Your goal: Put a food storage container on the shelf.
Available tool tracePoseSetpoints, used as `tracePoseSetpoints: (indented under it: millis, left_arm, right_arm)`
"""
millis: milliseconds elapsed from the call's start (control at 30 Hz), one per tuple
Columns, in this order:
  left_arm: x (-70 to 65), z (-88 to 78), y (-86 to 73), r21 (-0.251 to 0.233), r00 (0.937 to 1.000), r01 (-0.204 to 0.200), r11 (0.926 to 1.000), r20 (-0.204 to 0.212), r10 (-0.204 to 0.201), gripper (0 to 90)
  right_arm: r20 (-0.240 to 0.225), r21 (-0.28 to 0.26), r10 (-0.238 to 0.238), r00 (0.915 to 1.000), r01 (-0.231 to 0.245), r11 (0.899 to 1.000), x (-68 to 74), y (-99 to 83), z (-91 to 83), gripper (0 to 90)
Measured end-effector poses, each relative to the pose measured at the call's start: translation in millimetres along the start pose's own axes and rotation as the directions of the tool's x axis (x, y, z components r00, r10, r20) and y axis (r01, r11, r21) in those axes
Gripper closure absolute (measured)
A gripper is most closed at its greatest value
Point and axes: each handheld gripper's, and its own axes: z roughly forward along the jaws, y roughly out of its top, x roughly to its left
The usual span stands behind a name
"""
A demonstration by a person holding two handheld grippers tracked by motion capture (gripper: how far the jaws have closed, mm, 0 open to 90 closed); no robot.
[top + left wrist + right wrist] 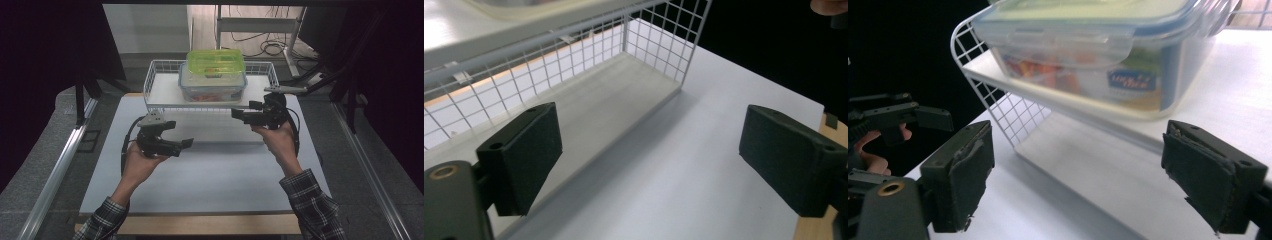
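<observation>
Both grippers hover just before the wire basket [159,95] — left gripper [186,143] near its left corner, right gripper [235,114] near its right corner. Jaws released, nothing between them. Two stacked lidded containers [214,82] sit inside the basket.

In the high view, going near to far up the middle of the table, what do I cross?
Bare white table mat → white wire basket's front rim → clear plastic food box with blue-edged lid → green-lidded plastic box stacked on it.
</observation>
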Motion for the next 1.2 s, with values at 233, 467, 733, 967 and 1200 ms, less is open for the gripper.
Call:
tracePoseSetpoints:
  millis: [233,467,733,967,1200]
  left_arm:
    - [-7.4,-2.0,-10.5,0.001,0.9998,-0.002,1.0000,0.018,0.002,7.6]
    - [-12.8,-3.3,-23.4,0.009,0.9998,-0.011,0.9999,0.018,0.010,6.2]
    - [-18.7,-2.9,-38.5,0.034,0.9994,-0.035,0.9988,0.005,0.035,5.4]
    - [-23.8,-3.0,-49.8,0.037,0.9989,-0.047,0.9982,0.001,0.047,5.0]
    - [-28.9,-0.9,-59.8,0.044,0.9983,-0.059,0.9973,0.000,0.059,4.9]
  right_arm:
    - [-0.007,0.013,-0.040,0.9992,0.040,0.999,7.3,-14.6,-2.1,10.9]
    - [-0.013,0.018,-0.068,0.9976,0.068,0.998,12.2,-31.4,-6.0,9.3]
    - [-0.005,0.033,-0.108,0.9941,0.108,0.994,17.5,-50.6,-10.9,7.6]
    - [0.003,0.048,-0.143,0.9898,0.142,0.989,22.7,-66.4,-13.2,6.2]
    - [0.008,0.061,-0.155,0.9879,0.154,0.986,24.1,-81.6,-13.2,5.0]
